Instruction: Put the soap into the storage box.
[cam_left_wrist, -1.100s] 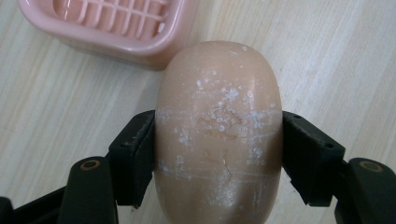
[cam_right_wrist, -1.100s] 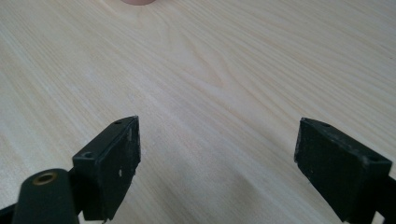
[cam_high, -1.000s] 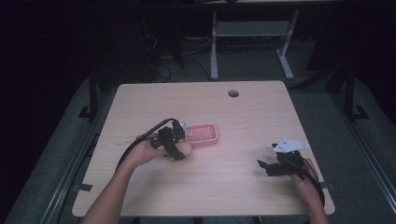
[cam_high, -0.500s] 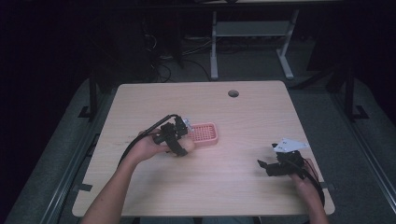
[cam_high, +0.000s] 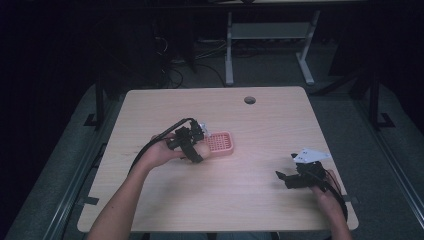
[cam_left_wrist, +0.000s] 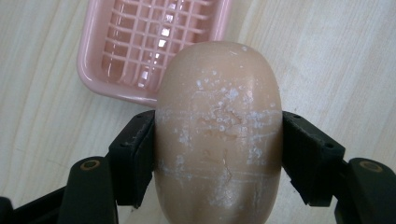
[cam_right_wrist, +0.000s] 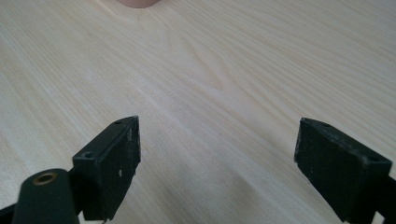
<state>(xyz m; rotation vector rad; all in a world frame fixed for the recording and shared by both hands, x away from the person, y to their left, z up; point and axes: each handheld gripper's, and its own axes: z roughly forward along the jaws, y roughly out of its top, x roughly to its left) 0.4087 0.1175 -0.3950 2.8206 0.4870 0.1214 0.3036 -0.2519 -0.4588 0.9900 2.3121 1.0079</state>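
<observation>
A tan oval bar of soap (cam_left_wrist: 219, 135), scuffed with white flecks, is clamped between the jaws of my left gripper (cam_left_wrist: 218, 154). In the high view that left gripper (cam_high: 192, 145) holds the soap (cam_high: 202, 150) just left of a pink slotted soap dish (cam_high: 220, 142) near the table's middle. The dish (cam_left_wrist: 140, 42) lies just beyond the soap in the left gripper view. My right gripper (cam_high: 292, 177) rests near the table's front right, jaws wide apart over bare wood (cam_right_wrist: 217, 158), nothing between them.
The light wooden table (cam_high: 250, 200) has a round cable hole (cam_high: 249, 100) near its far edge. Black cables trail from both grippers. A desk frame and wires stand on the dark floor behind the table.
My left gripper with the soap has shifted slightly away from me, closer to the pink dish. The right gripper has stayed put.
</observation>
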